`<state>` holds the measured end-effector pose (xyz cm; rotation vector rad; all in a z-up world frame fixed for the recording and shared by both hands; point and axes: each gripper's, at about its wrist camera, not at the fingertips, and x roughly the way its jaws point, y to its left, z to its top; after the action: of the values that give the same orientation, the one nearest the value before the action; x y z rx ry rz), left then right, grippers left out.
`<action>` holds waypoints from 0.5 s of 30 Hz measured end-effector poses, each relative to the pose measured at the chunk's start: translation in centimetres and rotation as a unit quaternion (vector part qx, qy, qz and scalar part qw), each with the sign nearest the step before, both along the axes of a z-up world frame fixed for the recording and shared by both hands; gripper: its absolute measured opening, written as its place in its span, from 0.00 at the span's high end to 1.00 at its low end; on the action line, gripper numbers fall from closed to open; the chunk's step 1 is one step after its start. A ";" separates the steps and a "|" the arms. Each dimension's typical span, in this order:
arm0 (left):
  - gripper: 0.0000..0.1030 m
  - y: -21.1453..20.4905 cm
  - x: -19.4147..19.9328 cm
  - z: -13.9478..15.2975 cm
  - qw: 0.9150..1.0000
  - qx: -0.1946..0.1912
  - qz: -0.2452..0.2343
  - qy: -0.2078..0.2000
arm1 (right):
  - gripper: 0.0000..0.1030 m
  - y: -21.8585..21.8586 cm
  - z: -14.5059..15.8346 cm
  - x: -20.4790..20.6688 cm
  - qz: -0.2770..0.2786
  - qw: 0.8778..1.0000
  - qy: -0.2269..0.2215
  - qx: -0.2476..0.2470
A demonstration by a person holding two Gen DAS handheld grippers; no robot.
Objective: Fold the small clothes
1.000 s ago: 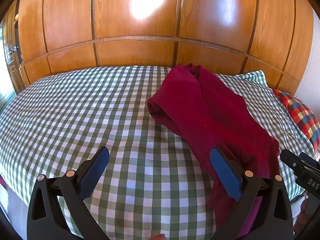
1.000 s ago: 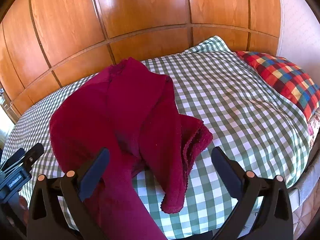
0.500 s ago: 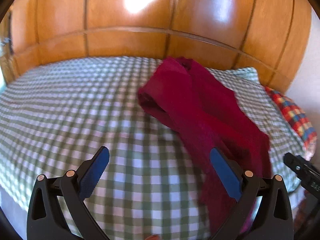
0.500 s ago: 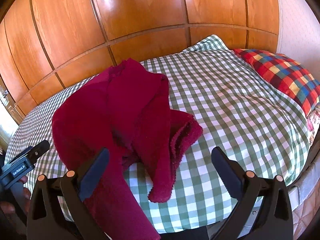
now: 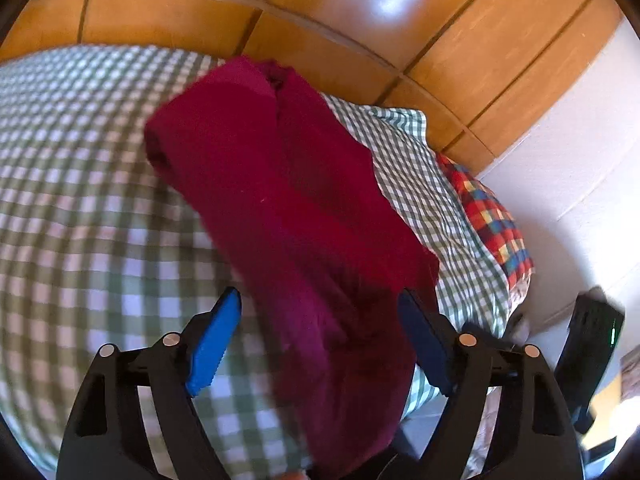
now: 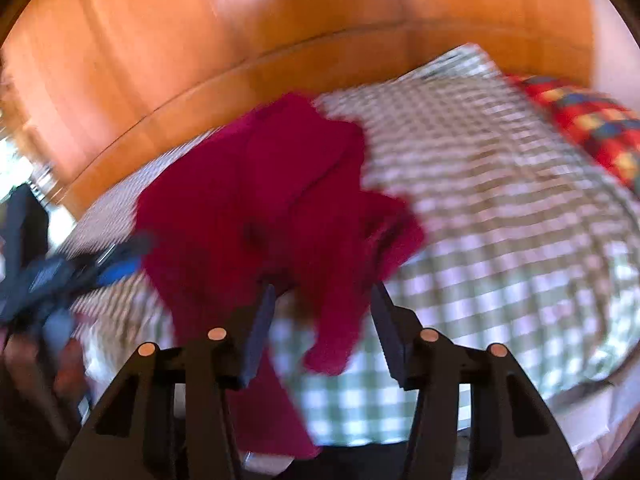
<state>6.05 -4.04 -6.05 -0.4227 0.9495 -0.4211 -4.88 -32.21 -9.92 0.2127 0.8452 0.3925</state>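
Over the checked bed [image 5: 80, 200], both grippers (left [image 5: 320, 340], right [image 6: 324, 328]) tilted, jaws apart, astride crumpled red garment [image 5: 288, 200].

No text, label, brand or number can be read in either view. In the right wrist view the left gripper [image 6: 120, 264] at the left edge carries what may be a pale label on its dark body, but motion blur smears it past reading. In the left wrist view a small green light shows on a dark device [image 5: 592, 336] at the right edge, with no lettering legible.
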 end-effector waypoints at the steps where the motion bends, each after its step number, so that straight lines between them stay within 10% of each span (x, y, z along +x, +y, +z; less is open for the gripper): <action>1: 0.31 -0.2 0.7 -0.5 1.000 -0.007 0.000 0.008 | 0.52 0.6 -0.5 0.0 0.018 1.000 0.008 -0.007; 3: 0.34 -0.6 1.8 -1.8 0.999 -0.024 0.001 0.030 | 0.46 2.0 -1.7 -0.4 0.044 0.998 0.019 -0.029; 7: 0.88 -1.3 2.5 -2.5 0.998 -0.040 -0.027 0.030 | 0.43 1.6 -2.1 -0.3 0.046 0.998 0.028 -0.017; 15: 0.90 9.4 2.2 2.2 0.992 -0.127 -0.005 -0.008 | 0.45 1.0 -1.5 1.2 0.033 0.999 0.023 -0.011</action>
<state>8.26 5.37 -3.81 -0.6444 0.8853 -0.5561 -3.66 -31.19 -11.40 0.1738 0.9040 0.4407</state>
